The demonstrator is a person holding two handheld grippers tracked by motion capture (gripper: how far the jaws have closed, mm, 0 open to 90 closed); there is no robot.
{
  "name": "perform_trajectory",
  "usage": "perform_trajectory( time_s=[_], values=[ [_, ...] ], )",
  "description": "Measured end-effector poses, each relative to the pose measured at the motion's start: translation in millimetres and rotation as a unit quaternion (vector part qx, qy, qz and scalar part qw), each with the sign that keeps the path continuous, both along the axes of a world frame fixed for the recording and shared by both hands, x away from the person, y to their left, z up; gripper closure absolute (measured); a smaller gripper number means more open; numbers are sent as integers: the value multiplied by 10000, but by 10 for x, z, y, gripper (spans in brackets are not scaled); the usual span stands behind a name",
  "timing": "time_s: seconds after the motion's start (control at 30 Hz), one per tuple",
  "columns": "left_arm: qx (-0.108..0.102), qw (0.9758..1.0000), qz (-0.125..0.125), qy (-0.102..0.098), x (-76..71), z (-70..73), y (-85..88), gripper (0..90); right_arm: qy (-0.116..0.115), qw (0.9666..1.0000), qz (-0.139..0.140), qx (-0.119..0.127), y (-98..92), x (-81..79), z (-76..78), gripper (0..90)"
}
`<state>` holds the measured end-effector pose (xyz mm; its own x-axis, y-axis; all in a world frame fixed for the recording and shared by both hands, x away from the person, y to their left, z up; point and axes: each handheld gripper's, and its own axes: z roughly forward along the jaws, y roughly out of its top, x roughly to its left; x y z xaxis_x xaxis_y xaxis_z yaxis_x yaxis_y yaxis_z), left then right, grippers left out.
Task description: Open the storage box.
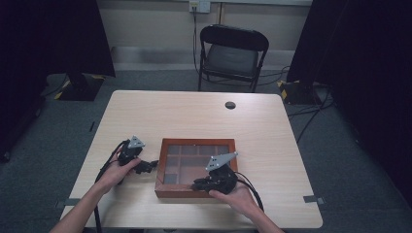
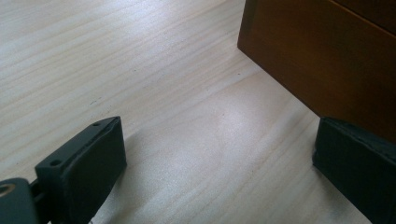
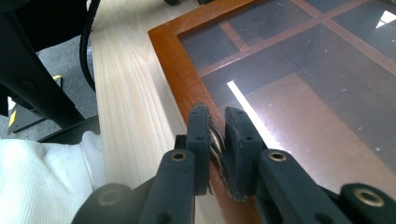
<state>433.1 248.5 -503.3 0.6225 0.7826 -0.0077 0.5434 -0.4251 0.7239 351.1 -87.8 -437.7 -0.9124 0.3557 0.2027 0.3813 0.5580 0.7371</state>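
The glass-lidded wooden box point(image 1: 196, 167) is sitting near the desk's point(image 1: 194, 111) front edge. The right gripper point(image 3: 218, 135) is pinching a small metal latch point(image 3: 215, 140) on its rim; the left gripper point(image 2: 219, 163) is resting wide open beside it.

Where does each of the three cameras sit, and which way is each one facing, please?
High view: above the person's side, looking forward and down at the table, the wooden box and a chair; both forearms and grippers show.
Left gripper view: rides the left gripper, low over the table, jaws apart, one jaw beside the box's side.
Right gripper view: rides the right gripper, looking across the box's glass lid, jaws closed on a small metal latch; a white sleeve shows.
All views share the box.
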Motion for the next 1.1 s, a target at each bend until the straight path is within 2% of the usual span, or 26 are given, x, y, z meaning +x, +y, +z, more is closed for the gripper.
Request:
perform_trajectory(
  time_s=[0.17,0.6,1.1],
  values=[
    [34,10000,-1,-10,1,3,2,20,22,10000,11,7,-4,-3,17,810],
    [40,10000,-1,-10,1,3,2,20,4,9998,-42,206,-42,5,112,809],
    [38,10000,-21,2,4,3,5,17,-1,9996,-68,283,-52,16,180,810]
  ],
)
